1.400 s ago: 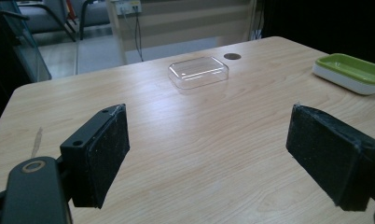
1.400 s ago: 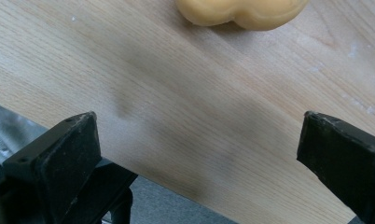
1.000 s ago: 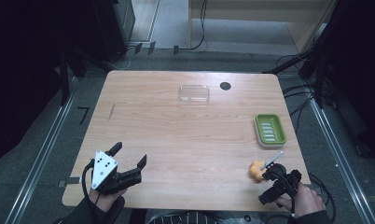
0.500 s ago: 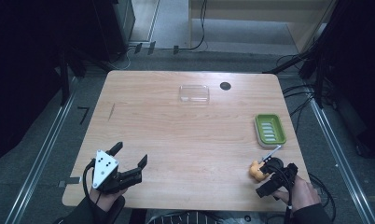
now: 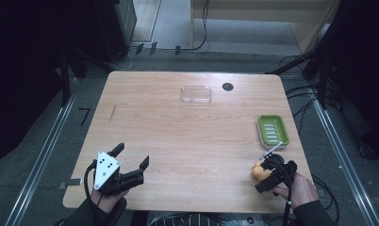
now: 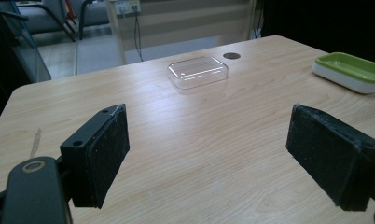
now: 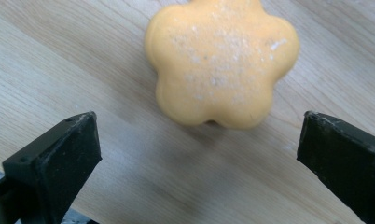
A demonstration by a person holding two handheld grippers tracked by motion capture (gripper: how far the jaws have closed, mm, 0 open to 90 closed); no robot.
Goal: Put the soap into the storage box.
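the table (image 5: 178, 141) was pale wood. the left gripper (image 5: 131, 165) sat over its near left corner, held in a hand (image 5: 105, 200), with its jaws wide apart and nothing between them. in the left gripper view those jaws framed bare wood, with a clear lid (image 6: 197, 72) lying flat farther off and a green dish (image 6: 350, 71) to the right of it.

the right gripper (image 5: 268, 175) was at the near right corner, just short of the dish. its jaws also stood wide apart. in the right gripper view an orange, flower-shaped soap (image 7: 223, 60) lay on the wood just beyond the jaw tips, not touched by either one. a dark round spot (image 5: 227, 86) sat near the lid at the far edge.
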